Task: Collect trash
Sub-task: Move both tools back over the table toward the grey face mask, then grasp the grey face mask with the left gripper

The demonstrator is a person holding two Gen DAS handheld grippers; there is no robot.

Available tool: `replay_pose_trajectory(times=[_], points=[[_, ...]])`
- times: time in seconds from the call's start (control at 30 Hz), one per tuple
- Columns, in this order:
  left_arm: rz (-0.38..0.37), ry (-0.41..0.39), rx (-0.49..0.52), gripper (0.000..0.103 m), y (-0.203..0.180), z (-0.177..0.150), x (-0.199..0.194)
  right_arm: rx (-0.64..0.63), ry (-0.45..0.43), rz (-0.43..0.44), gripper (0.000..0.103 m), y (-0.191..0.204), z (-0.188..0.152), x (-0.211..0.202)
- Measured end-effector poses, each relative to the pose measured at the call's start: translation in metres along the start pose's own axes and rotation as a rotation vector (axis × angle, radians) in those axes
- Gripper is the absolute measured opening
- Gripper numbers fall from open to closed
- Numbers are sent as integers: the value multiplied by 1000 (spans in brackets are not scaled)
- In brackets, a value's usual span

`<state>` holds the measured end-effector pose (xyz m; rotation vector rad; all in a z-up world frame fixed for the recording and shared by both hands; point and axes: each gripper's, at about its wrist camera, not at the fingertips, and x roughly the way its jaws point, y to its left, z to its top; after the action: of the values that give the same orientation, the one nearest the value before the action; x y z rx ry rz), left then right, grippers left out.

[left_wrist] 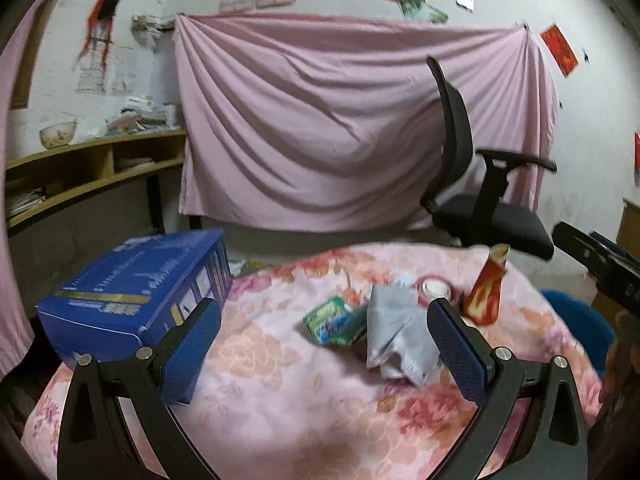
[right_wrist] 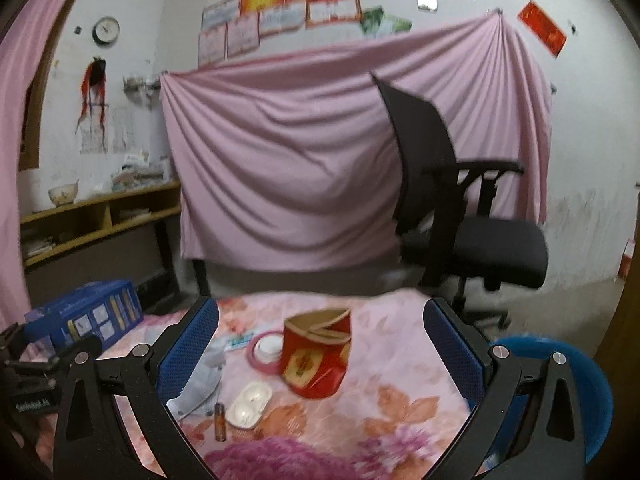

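Observation:
A floral pink cloth (left_wrist: 260,360) covers the table that holds the litter. In the left wrist view a green packet (left_wrist: 334,320) lies beside a crumpled grey cloth (left_wrist: 396,336), with a pink tape roll (left_wrist: 436,290) and a crushed red paper cup (left_wrist: 486,292) behind them. My left gripper (left_wrist: 324,344) hangs open above the near part of the table and holds nothing. My right gripper (right_wrist: 320,352) is open too, and the red cup (right_wrist: 316,354) stands between and beyond its fingers. Near it lie the tape roll (right_wrist: 266,350), a white two-well case (right_wrist: 250,404) and a small brown vial (right_wrist: 219,420).
A blue carton (left_wrist: 136,296) sits at the table's left edge. A blue bin (right_wrist: 560,392) stands on the floor right of the table. A black office chair (right_wrist: 460,216) and a pink draped sheet (right_wrist: 300,160) are behind, and wooden shelves (left_wrist: 92,168) stand at left.

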<state>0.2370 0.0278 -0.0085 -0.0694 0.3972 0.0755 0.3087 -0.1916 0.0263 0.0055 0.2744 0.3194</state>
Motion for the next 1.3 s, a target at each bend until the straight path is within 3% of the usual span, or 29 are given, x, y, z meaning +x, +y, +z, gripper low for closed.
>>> replay_pose_trajectory(times=[0.2, 0.3, 0.37, 0.47, 0.53, 0.63, 0.8, 0.97, 1.07, 1.23, 1.3], points=[[-81, 92, -8, 98, 4, -1, 19, -14, 150, 26, 103, 7, -11, 22], [-130, 143, 7, 87, 0, -1, 28, -8, 216, 48, 103, 9, -17, 33], [-158, 179, 6, 74, -2, -2, 34, -2, 251, 69, 101, 10, -21, 39], [-195, 229, -10, 59, -1, -4, 42, -10, 294, 93, 92, 12, -25, 46], [-217, 258, -23, 55, -1, -5, 47, -15, 322, 107, 86, 13, -27, 50], [-251, 304, -42, 50, 0, -7, 56, -22, 372, 127, 83, 16, -31, 59], [-305, 364, -77, 33, 1, -8, 66, -15, 485, 156, 79, 21, -41, 75], [-320, 377, -97, 23, -1, -8, 68, -8, 563, 181, 69, 24, -50, 87], [-318, 372, -97, 22, -1, -8, 67, -1, 588, 190, 58, 24, -52, 90], [-307, 370, -91, 17, -6, -7, 64, 11, 581, 202, 31, 21, -51, 87], [-297, 369, -89, 17, -8, -7, 62, 12, 584, 211, 28, 21, -52, 87]])
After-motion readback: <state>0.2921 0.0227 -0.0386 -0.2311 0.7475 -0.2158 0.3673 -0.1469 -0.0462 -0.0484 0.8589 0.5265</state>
